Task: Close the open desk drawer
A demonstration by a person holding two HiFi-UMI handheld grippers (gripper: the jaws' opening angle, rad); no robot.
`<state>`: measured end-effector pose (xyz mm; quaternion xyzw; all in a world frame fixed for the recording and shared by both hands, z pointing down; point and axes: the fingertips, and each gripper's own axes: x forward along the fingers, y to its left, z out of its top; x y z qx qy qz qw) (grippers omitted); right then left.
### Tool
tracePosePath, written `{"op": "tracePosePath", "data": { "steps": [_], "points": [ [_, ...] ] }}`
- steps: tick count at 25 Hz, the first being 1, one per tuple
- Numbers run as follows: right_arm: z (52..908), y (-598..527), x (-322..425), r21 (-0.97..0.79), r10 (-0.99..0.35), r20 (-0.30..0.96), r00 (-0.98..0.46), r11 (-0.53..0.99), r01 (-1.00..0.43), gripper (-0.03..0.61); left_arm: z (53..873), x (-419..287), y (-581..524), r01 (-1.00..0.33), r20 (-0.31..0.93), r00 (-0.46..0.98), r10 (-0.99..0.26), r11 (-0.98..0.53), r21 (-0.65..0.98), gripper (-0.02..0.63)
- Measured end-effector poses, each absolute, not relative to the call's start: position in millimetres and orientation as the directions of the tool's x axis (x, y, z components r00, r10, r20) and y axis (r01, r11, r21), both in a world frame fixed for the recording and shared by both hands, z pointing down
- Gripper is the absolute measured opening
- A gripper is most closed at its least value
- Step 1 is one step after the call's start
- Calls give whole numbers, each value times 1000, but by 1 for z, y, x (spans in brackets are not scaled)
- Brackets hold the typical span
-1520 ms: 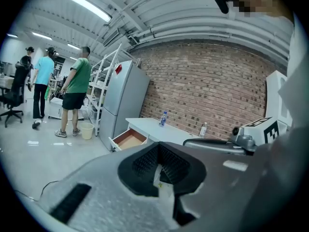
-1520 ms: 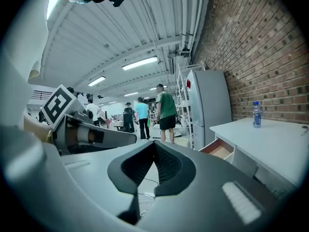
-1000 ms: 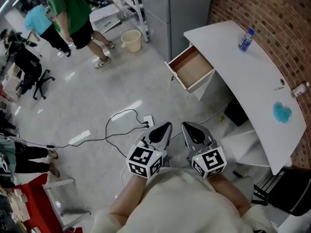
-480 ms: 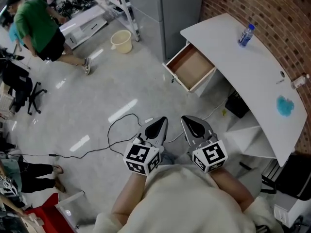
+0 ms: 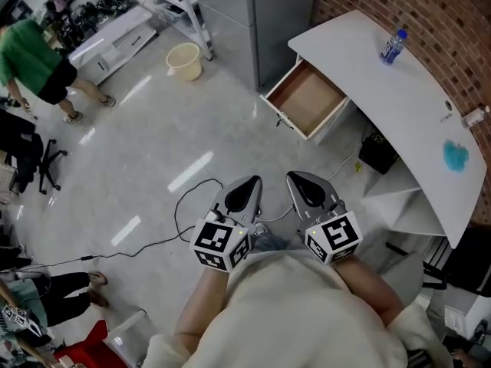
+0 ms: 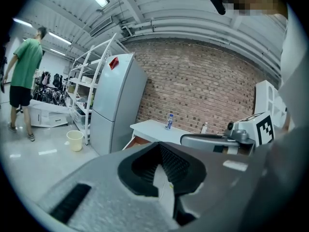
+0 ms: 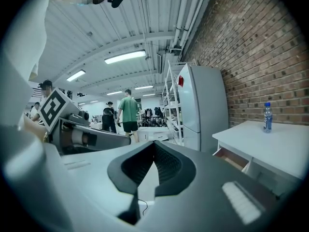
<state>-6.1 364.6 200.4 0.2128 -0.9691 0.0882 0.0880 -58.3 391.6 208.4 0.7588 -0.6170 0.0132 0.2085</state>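
Much floor (image 5: 230,133) before the open drawer (image 5: 307,100)

The curved desk top (image 5: 399,106) is white, its open wooden drawer (image 5: 311,98) brown inside with a white front, the brick wall (image 5: 437,6) red-brown with pale mortar lines, the round plastic bucket (image 5: 185,60) cream, the glossy floor (image 5: 153,144) pale grey.

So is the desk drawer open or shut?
Open. The drawer sticks out from the white desk, and its wooden inside shows.
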Motion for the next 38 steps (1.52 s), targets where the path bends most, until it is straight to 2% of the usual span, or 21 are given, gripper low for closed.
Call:
{"op": "tracePosePath", "data": {
  "steps": [9, 22, 30, 38],
  "points": [
    [211, 364, -48, -133, -424, 224, -877, 878, -459, 3, 219, -111, 396, -939, 285, 250, -925, -159, 305, 3],
    [224, 348, -55, -171, -424, 251, -870, 865, -471, 3, 229, -136, 380, -933, 290, 224, -930, -120, 339, 3],
    [224, 288, -83, -157, -400, 240, -885, 883, -442, 3, 234, -160, 332, -935, 292, 193, -937, -86, 343, 3],
    [221, 216, -106, -169, -407, 212, -889, 880, -443, 3, 237, -175, 260, -930, 297, 230, -927, -119, 348, 3]
  ]
}}
